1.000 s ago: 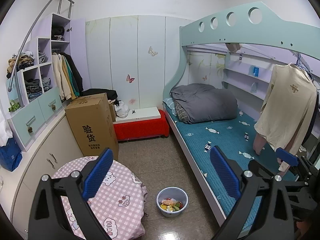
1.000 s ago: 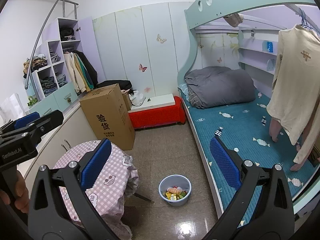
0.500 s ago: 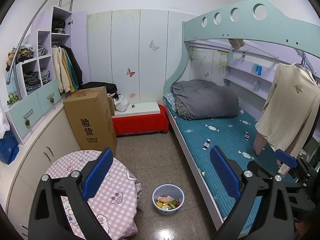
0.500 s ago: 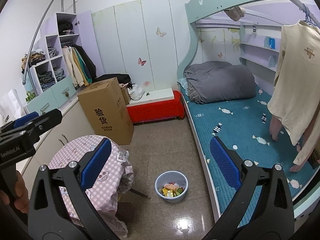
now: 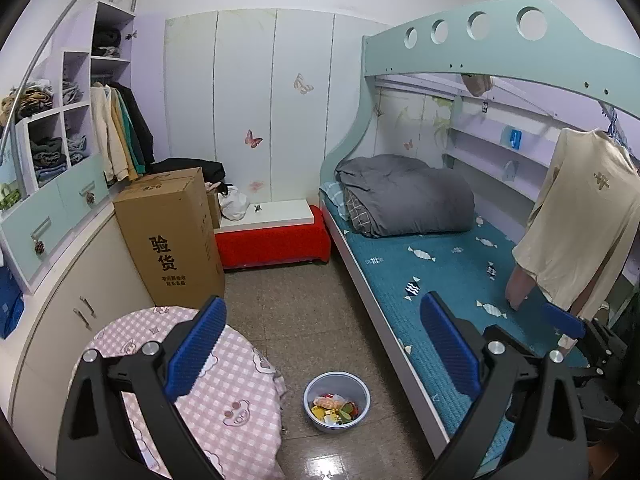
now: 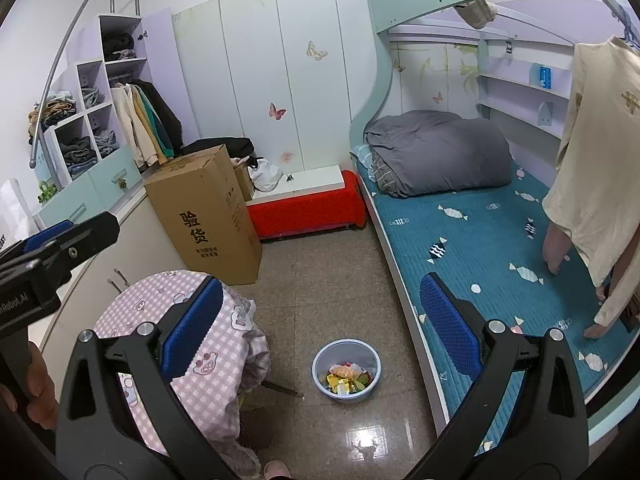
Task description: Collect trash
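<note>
I hold both grippers high, left gripper (image 5: 324, 356) and right gripper (image 6: 320, 332) each spread wide and empty. Below and ahead of them, between the fingers, the round basin (image 6: 346, 374) sits upright on the floor, mouth up, no long axis, wrappers (image 6: 347, 378) inside.

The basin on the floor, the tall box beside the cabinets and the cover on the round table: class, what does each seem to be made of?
The basin looks like smooth, pale blue plastic: thin moulded rim, slight sheen. The box is plain brown cardboard, matt, with printed black characters and folded flaps. The table cover seems soft woven fabric, pink checked with cartoon prints; it drapes in folds.
</note>
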`<state>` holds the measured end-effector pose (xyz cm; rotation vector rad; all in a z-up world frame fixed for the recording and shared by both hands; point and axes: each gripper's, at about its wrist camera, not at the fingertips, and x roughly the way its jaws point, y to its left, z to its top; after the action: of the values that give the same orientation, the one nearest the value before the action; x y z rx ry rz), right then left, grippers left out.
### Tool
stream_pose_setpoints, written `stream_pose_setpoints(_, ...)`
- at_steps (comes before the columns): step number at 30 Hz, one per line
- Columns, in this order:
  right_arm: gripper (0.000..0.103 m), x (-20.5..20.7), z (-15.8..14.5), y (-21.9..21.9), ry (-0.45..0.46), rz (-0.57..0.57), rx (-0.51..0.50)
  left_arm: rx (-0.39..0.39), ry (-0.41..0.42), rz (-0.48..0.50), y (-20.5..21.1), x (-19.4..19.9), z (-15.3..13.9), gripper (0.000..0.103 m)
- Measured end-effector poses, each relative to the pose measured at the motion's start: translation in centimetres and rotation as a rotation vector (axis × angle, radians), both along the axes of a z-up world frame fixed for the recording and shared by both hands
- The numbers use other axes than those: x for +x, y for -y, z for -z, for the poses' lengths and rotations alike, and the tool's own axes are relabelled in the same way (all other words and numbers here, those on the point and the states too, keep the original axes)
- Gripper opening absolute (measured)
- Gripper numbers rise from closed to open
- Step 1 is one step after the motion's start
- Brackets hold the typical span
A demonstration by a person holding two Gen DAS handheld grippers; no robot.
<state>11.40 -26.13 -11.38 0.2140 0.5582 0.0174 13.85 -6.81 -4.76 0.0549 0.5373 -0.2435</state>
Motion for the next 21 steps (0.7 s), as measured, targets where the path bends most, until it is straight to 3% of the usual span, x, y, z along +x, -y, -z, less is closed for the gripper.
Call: stream_pose_setpoints(21, 0.097, 7.1, 0.4, -7.1, -0.075, 0.012, -0.034, -0.032, -0.063, 0.037, -7.7, 7.8, 1.3, 0.096)
